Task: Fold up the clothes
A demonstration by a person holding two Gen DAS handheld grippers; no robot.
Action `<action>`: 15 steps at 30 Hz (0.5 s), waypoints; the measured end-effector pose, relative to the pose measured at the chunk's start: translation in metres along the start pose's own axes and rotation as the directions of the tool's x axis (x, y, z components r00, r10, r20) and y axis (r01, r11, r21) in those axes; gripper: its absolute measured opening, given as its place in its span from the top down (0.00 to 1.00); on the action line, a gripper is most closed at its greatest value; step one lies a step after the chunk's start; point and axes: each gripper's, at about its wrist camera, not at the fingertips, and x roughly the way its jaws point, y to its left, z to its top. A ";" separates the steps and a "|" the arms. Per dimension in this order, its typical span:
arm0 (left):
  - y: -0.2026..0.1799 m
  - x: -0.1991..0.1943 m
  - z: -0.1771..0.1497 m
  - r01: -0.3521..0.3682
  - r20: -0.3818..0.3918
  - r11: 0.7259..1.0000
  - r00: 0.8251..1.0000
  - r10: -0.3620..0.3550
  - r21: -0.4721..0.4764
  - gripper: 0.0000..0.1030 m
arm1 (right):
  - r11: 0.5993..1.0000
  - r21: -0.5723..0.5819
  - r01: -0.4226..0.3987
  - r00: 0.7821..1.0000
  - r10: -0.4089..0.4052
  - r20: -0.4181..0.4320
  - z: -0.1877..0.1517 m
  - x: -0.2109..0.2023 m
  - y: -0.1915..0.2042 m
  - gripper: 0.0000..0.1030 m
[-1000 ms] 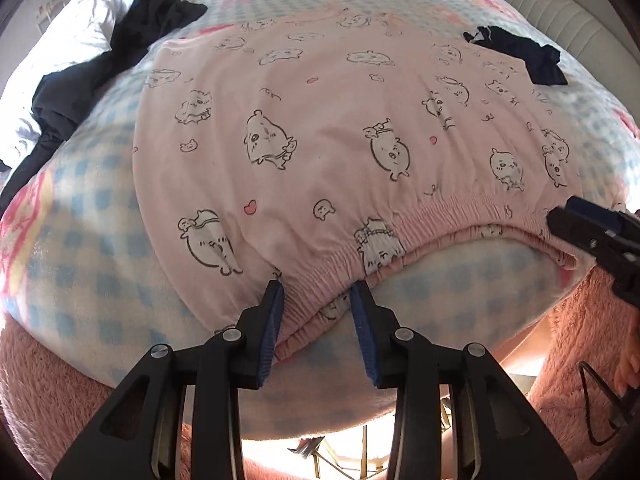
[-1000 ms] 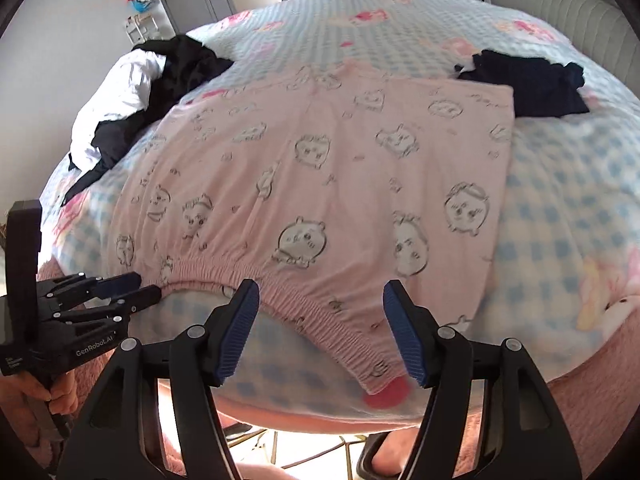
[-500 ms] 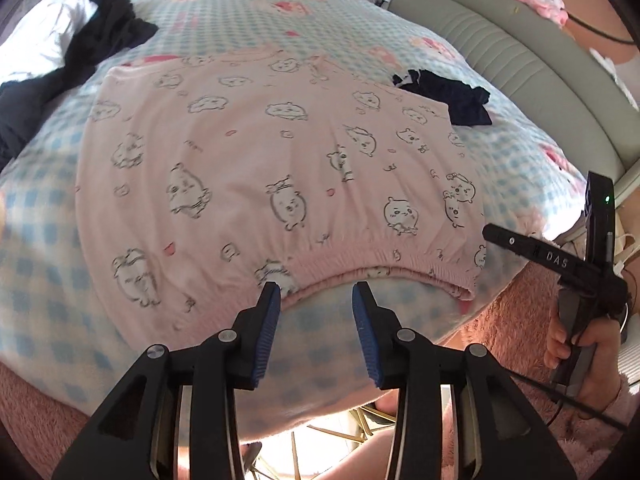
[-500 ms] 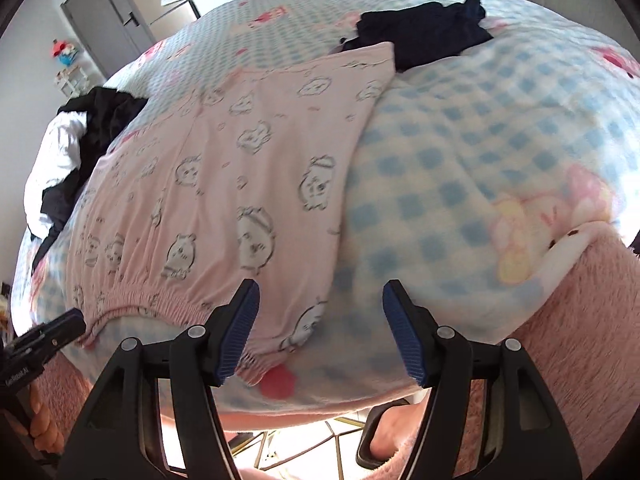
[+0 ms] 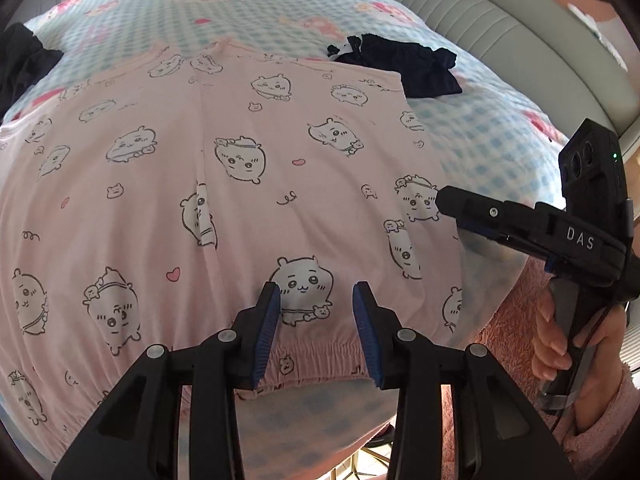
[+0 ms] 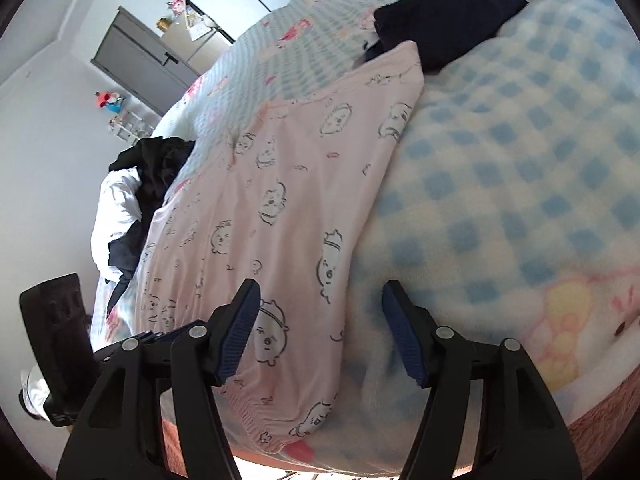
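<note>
Shorts (image 5: 224, 184) are lying flat on the bed (image 6: 520, 168), both claws empty, left gripper (image 5: 316, 328) half-open over the waistband (image 5: 320, 354), right gripper (image 6: 320, 332) closing astride the side edge; next, probably, each pinching its edge for a fold.

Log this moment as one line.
pink pajama pants: flat on bed | left hand-held gripper: open over waistband | right hand-held gripper: closing, nothing gripped, at pants' side edge
</note>
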 end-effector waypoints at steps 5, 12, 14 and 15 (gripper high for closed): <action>0.011 0.006 0.007 0.021 -0.012 0.999 1.000 -0.022 -0.046 0.61 | 0.999 -0.049 -0.008 0.999 0.006 -0.036 0.016 0.012 0.004 0.66; 0.017 0.017 0.018 0.028 -0.024 0.998 0.999 -0.030 -0.062 0.60 | 0.998 -0.047 0.034 0.998 -0.036 -0.042 0.019 0.044 -0.007 1.00; 0.018 0.020 0.018 0.038 -0.029 0.997 0.999 -0.040 -0.067 0.56 | 0.990 -0.049 0.133 0.991 -0.132 0.014 0.016 0.036 -0.011 1.00; 0.019 0.022 0.017 0.049 -0.030 0.996 0.998 -0.051 -0.068 0.53 | 0.985 -0.062 0.161 0.987 -0.159 0.036 0.013 0.030 -0.009 1.00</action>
